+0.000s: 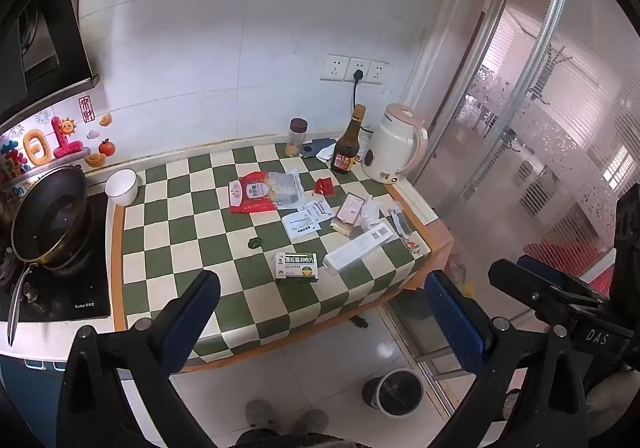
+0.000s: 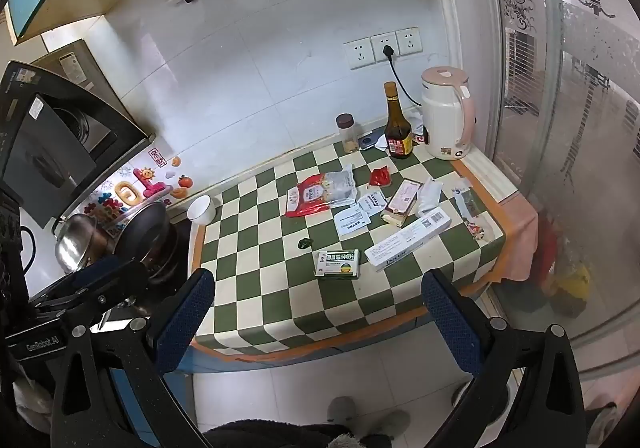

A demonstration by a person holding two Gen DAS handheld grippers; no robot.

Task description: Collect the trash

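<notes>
Litter lies on a green-and-cream checked table (image 1: 176,207) (image 2: 256,288). A green-and-white medicine box (image 1: 297,267) (image 2: 338,258) is nearest me. Beside it sits a long white carton (image 1: 358,250) (image 2: 408,238). Farther back are a red-and-clear packet (image 1: 260,191) (image 2: 320,193), a small red wrapper (image 1: 324,185) (image 2: 379,176), white leaflets (image 1: 302,224) (image 2: 352,219), a pink-labelled box (image 1: 348,213) (image 2: 402,201) and a tiny green scrap (image 1: 255,242) (image 2: 305,243). A dark bin (image 1: 394,392) stands on the floor. My left gripper (image 1: 320,312) and right gripper (image 2: 320,308) hang open before the table's near edge, holding nothing.
At the back stand a dark sauce bottle (image 1: 347,143) (image 2: 397,127), a jar (image 1: 298,137) (image 2: 347,133) and a plugged-in white kettle (image 1: 394,151) (image 2: 446,113). A white bowl (image 1: 121,187) (image 2: 202,209) and wok (image 1: 48,219) (image 2: 140,232) sit left. Glass door at right; a person's slippers (image 1: 288,414) below.
</notes>
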